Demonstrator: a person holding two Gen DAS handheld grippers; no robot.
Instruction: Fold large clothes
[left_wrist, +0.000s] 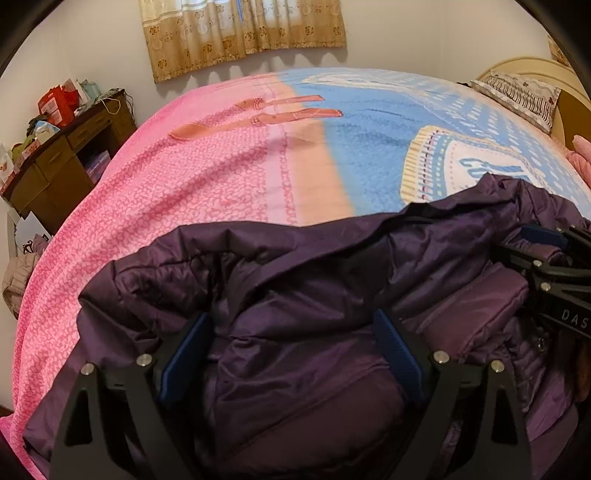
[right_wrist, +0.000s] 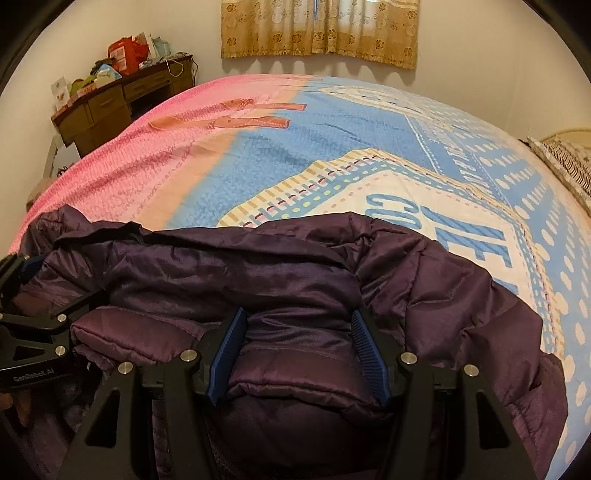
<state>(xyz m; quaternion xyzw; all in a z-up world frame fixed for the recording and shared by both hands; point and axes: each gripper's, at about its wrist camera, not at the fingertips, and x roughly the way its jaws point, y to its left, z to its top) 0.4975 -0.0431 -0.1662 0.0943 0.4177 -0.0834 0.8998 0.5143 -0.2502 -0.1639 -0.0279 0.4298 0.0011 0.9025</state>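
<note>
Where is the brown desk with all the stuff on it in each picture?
Left wrist view: the desk is at the far left edge, beside the pink side of the bedspread.
Right wrist view: the desk is upper left, beyond the bed's pink end.
Shared landmark: the gold curtain on the back wall.

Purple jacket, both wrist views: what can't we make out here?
- Purple jacket, left wrist view: near hem and lower body cut off by the bottom edge and hidden behind the left gripper.
- Right wrist view: jacket's near part hidden behind the right gripper; whether its pads press the fabric is unclear.
- Sleeves and zipper: lost in the bunched folds.
- Desk clutter: too small.
</note>
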